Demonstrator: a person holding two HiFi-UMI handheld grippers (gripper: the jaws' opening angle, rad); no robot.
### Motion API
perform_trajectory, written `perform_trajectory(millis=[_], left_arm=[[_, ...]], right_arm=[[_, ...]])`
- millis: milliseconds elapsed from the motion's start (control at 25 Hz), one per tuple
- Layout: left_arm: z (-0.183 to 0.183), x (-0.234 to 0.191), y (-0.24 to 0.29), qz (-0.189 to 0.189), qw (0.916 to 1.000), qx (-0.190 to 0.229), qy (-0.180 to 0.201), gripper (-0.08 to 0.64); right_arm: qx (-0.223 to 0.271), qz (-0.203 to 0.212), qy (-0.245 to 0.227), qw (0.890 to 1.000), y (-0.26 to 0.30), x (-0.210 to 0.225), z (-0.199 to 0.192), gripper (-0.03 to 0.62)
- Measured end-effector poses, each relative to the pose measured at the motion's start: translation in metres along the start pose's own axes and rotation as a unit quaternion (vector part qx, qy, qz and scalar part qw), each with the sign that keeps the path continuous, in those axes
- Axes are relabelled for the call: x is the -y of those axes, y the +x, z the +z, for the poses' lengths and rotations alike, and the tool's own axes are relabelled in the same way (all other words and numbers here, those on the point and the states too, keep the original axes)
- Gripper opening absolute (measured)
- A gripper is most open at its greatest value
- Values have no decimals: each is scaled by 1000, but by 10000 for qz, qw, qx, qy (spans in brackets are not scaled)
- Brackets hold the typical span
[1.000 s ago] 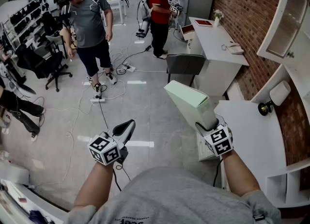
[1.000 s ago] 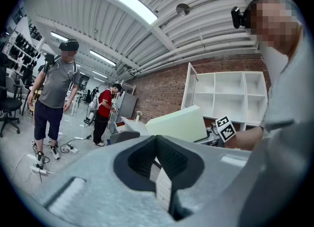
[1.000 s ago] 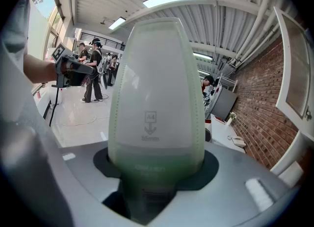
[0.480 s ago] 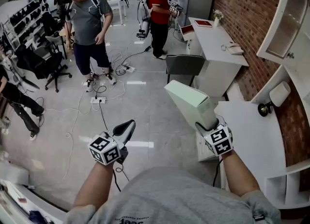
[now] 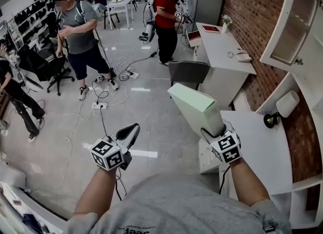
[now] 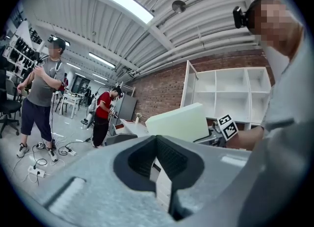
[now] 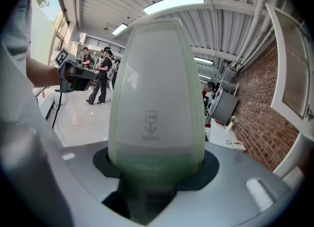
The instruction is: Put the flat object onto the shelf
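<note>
The flat object is a pale green file box [image 5: 194, 107], held out over the floor and tilted up and away to the left. My right gripper [image 5: 214, 129] is shut on its near end. In the right gripper view the file box [image 7: 157, 93] fills the middle, standing up from between the jaws of the right gripper [image 7: 152, 182]. My left gripper [image 5: 132, 129] hangs to the left with its jaws together and nothing in them. The left gripper view shows the file box [image 6: 179, 123] in front of the white open shelf [image 6: 230, 96].
A white desk [image 5: 262, 147] lies right of the box, with a small black lamp [image 5: 271, 120] on it. A glass-door cabinet [image 5: 290, 23] hangs above. A grey chair [image 5: 187, 71], floor cables [image 5: 101, 104] and several standing people [image 5: 78, 31] fill the room ahead.
The person in grey has walked off to the left and the head view has shifted a little. Both grippers and the box have kept their places.
</note>
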State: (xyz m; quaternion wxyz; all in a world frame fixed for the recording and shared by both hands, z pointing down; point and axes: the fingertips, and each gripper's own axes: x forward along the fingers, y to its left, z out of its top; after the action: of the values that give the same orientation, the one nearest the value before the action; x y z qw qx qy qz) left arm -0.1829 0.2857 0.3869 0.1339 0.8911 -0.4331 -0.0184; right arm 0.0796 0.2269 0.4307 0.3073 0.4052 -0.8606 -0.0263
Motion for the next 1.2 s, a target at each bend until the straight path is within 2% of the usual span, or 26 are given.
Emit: perform_trajectory(millis=[320,560,840,1200], left_arm=[[-6,39,36,37,10000,-34,-18,-5],[-13,26,58,68,9999,-113,-35,-5],[-5,-34,93,-123,9998,-77,-128,-5],[46,-172,164,-726,9973,-65,10,-5]], right_arm=[[98,126,-76,9998,-11,37,-17,267],[126,175,19,9998,13,55,-24,267],[56,100,64,9999,69,72,-2,267],[-19,-245,169,9996,187,101,71,267]])
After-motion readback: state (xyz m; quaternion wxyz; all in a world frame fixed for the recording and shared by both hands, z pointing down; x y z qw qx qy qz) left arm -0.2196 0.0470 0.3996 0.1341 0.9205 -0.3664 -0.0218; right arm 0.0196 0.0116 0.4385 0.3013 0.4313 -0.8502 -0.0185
